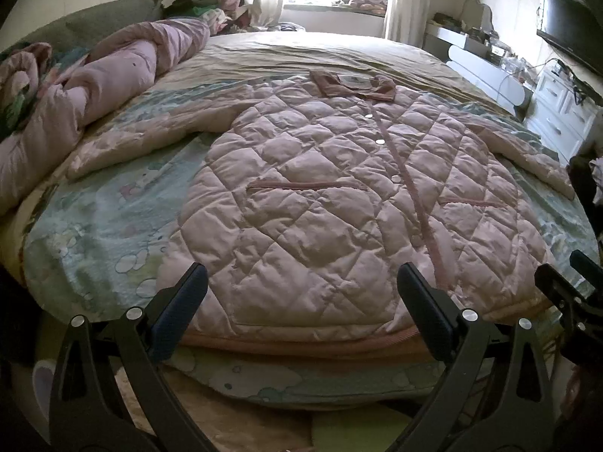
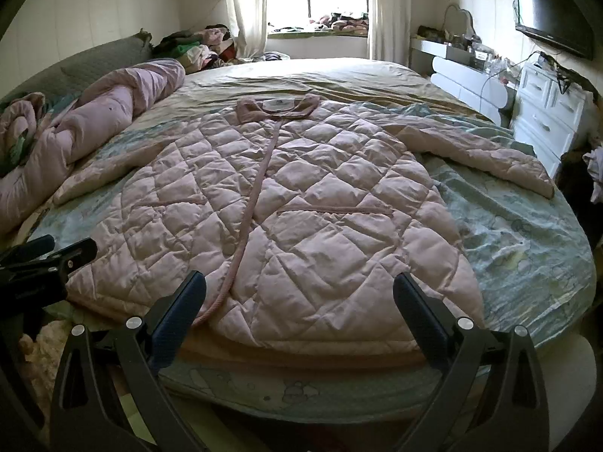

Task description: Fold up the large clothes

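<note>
A large pink quilted coat (image 1: 331, 203) lies flat and face up on the bed, collar toward the window, hem at the near edge, both sleeves spread out to the sides. It also shows in the right wrist view (image 2: 279, 218). My left gripper (image 1: 301, 282) is open and empty, hovering over the hem on the coat's left half. My right gripper (image 2: 299, 290) is open and empty over the hem on the right half. The right gripper shows at the right edge of the left wrist view (image 1: 565, 293), and the left gripper at the left edge of the right wrist view (image 2: 45, 263).
A rolled pink duvet (image 1: 94, 94) lies along the bed's left side by a grey headboard (image 2: 94, 60). A light blue patterned sheet (image 2: 520, 233) covers the bed. White drawers (image 2: 546, 113), a wall TV (image 2: 550, 15) and a dressing table stand at right. Clothes pile by the window.
</note>
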A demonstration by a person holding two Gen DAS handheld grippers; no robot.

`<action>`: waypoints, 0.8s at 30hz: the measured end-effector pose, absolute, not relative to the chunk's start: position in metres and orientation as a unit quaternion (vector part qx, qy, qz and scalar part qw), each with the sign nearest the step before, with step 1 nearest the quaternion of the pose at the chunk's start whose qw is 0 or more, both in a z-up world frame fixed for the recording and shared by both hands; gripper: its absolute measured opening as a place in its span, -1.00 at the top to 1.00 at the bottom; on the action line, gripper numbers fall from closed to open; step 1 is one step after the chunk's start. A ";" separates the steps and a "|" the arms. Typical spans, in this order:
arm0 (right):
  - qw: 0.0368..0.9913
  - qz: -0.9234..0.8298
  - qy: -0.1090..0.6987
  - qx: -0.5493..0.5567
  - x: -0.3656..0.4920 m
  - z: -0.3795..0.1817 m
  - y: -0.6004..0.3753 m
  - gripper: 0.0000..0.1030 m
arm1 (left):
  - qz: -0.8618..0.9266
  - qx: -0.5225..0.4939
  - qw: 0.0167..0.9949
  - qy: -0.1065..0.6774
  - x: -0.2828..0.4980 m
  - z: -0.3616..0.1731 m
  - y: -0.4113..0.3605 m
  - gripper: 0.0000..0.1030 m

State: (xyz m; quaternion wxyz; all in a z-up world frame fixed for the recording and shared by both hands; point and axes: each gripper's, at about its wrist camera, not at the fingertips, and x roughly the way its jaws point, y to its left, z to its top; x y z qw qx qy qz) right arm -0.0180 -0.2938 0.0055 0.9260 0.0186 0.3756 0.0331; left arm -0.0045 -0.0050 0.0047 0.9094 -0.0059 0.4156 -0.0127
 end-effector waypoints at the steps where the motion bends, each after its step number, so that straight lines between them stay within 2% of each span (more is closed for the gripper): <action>1: 0.926 0.031 0.376 0.019 -0.018 0.006 -0.294 -0.92 | -0.013 -0.006 0.910 0.415 -0.005 0.005 -0.006 -0.82; 24: 0.926 0.028 0.376 0.011 -0.018 0.003 -0.290 -0.92 | -0.017 -0.002 0.909 0.415 -0.006 -0.001 -0.011 -0.82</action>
